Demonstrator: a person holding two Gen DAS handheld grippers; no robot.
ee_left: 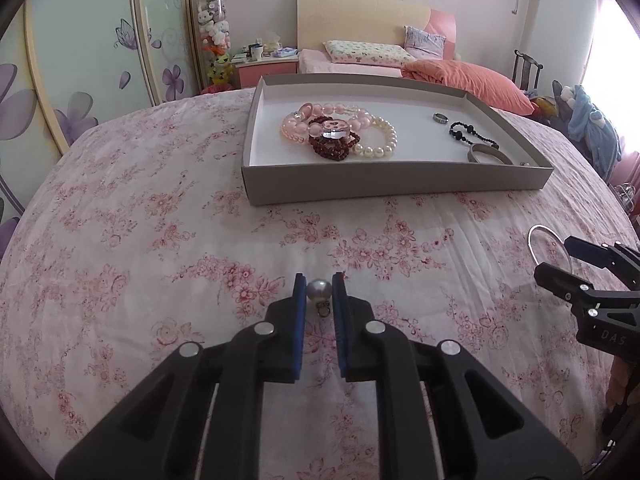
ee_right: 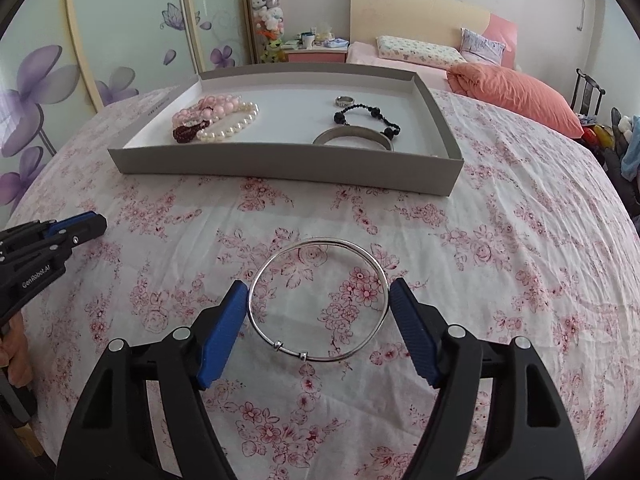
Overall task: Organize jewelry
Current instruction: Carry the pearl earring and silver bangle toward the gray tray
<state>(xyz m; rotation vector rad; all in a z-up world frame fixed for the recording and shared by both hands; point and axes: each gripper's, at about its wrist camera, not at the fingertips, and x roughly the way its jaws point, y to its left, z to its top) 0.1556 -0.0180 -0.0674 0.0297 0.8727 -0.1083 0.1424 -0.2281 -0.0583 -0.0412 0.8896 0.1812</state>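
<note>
In the left wrist view, low and centre in the frame, a grey pearl earring (ee_left: pixel 319 291) is pinched between the blue pads of the left gripper (ee_left: pixel 319 292), whose jaws are drawn narrow onto the bead; whether the piece is lifted clear of the floral bedspread (ee_left: pixel 160 220) cannot be told. The pearl is judged light, hard and smooth, so it is likely to squirt out of a loose or off-centre pinch; it is best taken across its widest part, with the small metal loop below it left free. Further right, in the right wrist view, a thin silver bangle (ee_right: pixel 319 300) is framed at mid-frame between the widely spread pads of the right gripper (ee_right: pixel 319 298), each pad touching or just beside the wire's outer edge; whether it is firmly gripped cannot be told. The bangle is judged light, stiff yet springy, and slippery; a squeeze across the full ring could flex it, so one side of the wire is the safer hold. Toward the top of both frames, the grey tray (ee_right: pixel 280 160) is seen holding other bracelets and a ring.
</note>
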